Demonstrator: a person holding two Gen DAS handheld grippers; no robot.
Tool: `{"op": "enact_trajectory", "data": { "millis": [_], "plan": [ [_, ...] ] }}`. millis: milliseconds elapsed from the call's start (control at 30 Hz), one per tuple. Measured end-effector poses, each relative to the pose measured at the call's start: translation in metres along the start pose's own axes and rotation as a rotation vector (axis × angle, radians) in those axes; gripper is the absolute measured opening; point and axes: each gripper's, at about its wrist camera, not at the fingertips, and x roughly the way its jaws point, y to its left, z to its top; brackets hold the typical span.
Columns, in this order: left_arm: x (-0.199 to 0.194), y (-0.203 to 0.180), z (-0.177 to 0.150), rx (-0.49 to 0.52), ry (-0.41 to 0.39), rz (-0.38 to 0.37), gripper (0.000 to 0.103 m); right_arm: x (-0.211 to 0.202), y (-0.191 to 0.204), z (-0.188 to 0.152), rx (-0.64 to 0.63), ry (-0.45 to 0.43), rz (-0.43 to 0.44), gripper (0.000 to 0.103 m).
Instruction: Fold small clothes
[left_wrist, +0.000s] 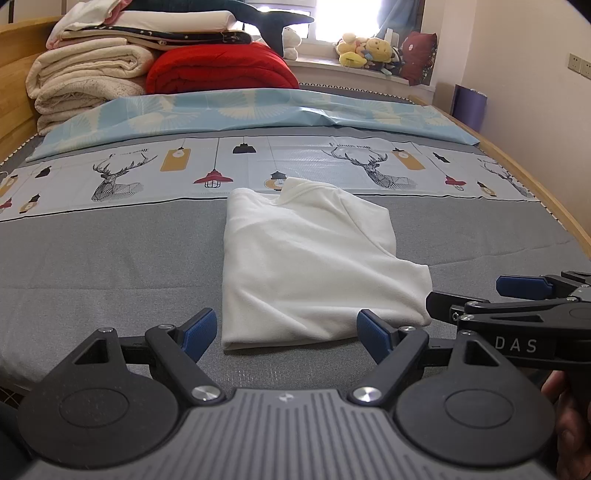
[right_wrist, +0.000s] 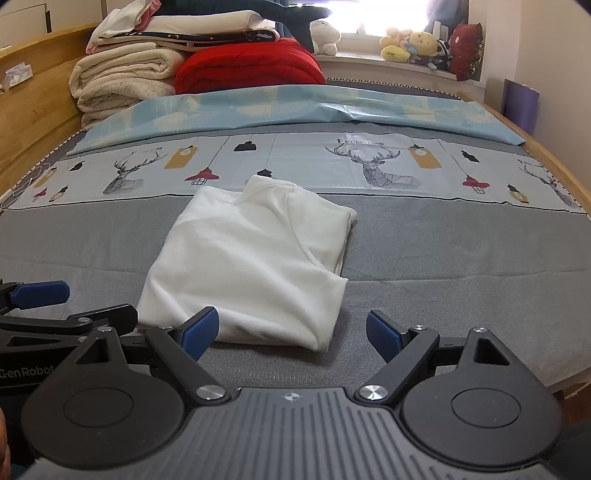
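Grey bed (left_wrist: 110, 258) holds folded white shirt (left_wrist: 314, 258) just beyond both grippers' spread, empty fingers (left_wrist: 201, 330).

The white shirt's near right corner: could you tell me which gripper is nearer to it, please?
Right. The right gripper straddles that corner of the white shirt, open. The left gripper sits at the near left corner, also open.

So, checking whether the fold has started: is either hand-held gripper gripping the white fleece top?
No: the white fleece top lies free on the grey bedcover, both hand-held grippers open.
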Motion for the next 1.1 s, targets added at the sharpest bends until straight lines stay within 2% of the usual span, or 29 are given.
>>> {"op": "enact_trajectory", "data": {
  "millis": [1100],
  "plan": [
    [0.0028,0.0,-0.0029,0.0,0.0,-0.008,0.087,0.0,-0.0024,-0.0027,-0.012,0.006,0.007,0.086]
  ]
}}
